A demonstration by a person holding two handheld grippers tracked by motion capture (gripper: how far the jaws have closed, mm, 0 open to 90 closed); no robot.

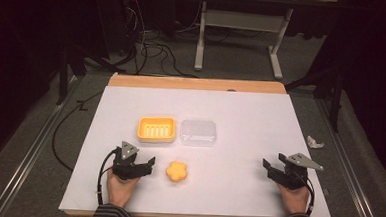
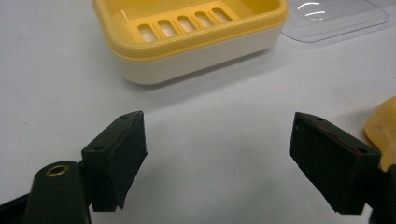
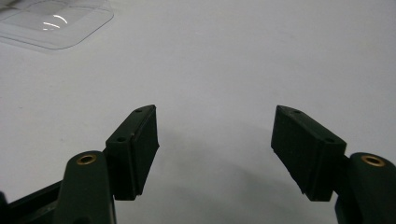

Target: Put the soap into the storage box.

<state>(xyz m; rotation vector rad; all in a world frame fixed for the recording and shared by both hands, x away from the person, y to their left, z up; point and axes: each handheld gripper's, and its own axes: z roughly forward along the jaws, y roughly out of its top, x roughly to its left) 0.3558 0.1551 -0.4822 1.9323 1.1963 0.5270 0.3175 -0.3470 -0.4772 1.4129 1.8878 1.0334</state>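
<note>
Both my grippers, left (image 1: 139,167) and right (image 1: 276,168), rest with jaws apart; at my left's three o'clock lies the flower-shaped soap (image 1: 177,171), probably light, firm and slippery, best pinched across its scalloped sides.

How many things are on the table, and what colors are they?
Yellow-orange: 2, the soap dish and the flower-shaped soap
See-through: 1, the clear lid
Black: 2, the left claw and the right claw, both open
Total: 5
</note>
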